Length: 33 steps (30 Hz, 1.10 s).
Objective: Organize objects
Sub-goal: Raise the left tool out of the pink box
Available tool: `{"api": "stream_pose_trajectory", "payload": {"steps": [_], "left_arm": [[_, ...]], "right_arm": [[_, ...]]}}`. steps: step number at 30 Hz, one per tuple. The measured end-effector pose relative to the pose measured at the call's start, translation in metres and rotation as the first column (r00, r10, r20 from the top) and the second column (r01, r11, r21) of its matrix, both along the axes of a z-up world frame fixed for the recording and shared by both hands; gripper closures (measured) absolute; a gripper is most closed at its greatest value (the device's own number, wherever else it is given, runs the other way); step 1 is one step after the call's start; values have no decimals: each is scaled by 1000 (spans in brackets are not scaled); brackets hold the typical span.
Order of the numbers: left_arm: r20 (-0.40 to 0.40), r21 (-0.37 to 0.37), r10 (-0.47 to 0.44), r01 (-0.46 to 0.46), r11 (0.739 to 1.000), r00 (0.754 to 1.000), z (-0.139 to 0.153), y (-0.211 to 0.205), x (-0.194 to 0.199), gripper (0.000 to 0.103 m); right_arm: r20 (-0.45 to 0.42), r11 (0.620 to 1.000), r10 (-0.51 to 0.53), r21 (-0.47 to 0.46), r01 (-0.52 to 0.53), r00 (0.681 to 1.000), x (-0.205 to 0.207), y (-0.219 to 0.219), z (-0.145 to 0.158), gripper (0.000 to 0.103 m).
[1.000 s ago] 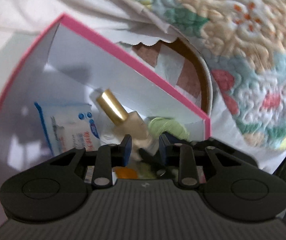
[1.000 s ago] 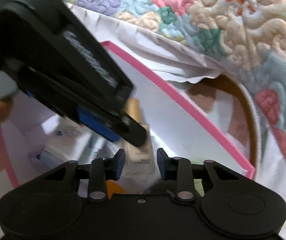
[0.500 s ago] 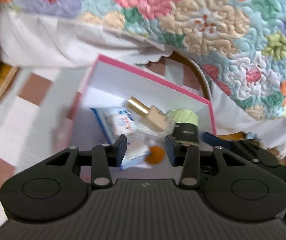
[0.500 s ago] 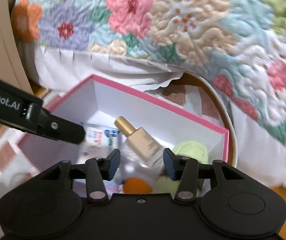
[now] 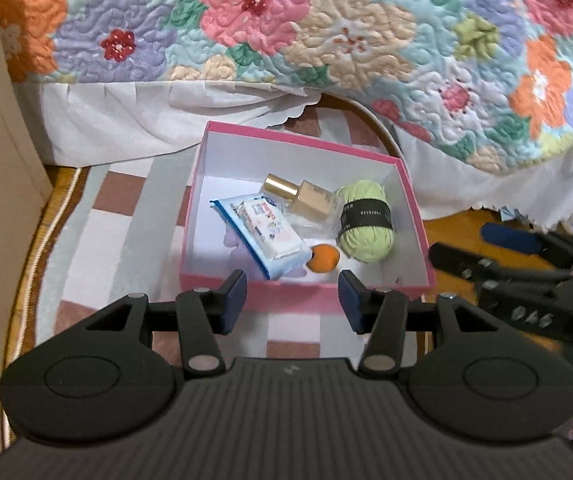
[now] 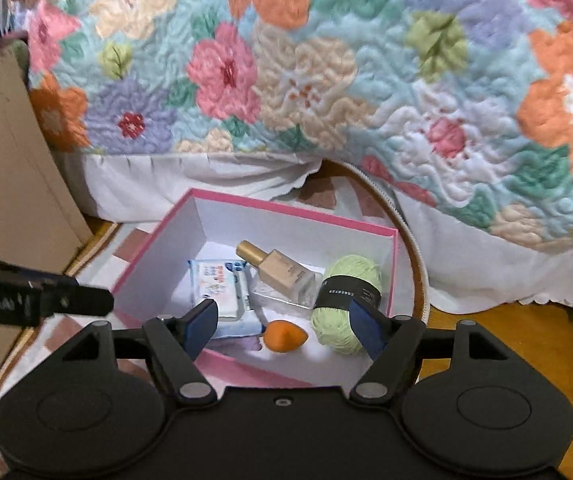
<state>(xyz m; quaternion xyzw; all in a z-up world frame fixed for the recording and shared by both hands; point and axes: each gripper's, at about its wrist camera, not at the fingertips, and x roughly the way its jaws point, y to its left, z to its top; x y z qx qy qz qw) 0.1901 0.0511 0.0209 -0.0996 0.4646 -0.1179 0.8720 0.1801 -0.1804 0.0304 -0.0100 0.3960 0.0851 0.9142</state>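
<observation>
Your left gripper (image 5: 292, 294) and right gripper (image 6: 282, 322) have just been opening, both empty, pink box (image 5: 302, 298) just beyond, bottle (image 5: 306, 199) lying left-right.

Pink box (image 5: 298, 300) (white inside) holds green yarn (image 5: 366, 236), gold-capped bottle (image 5: 306, 198), orange sponge (image 5: 323, 257).

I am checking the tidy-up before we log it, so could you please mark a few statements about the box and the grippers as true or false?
1. The pink box holds a green yarn ball. True.
2. The bottle stands upright. False: it lies on its side.
3. The left gripper clamps the wipes pack. False: its jaws are open and empty.
4. An orange sponge lies in the box. True.
5. The right gripper is empty. True.
</observation>
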Motion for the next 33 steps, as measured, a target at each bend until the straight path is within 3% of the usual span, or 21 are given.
{"api": "stream_pose_trajectory", "payload": {"steps": [8, 12, 17, 26, 33], "left_arm": [[2, 75, -38, 38, 996, 999, 3, -6, -35, 45], [-4, 87, -52, 52, 995, 999, -2, -8, -45, 42], [-6, 46, -40, 40, 998, 999, -6, -5, -59, 39], [-12, 114, -29, 30, 993, 999, -13, -8, -67, 37], [-20, 125, -18, 20, 992, 1000, -15, -6, -68, 31]], "right_arm": [[-8, 999, -16, -30, 16, 1000, -39, 4, 17, 19], [-55, 999, -35, -11, 34, 998, -52, -1, 10, 17], [-93, 999, -45, 25, 47, 995, -62, -8, -13, 17], [-115, 997, -70, 35, 74, 991, -77, -10, -24, 17], [-75, 997, -72, -25, 70, 995, -85, -1, -13, 3]]}}
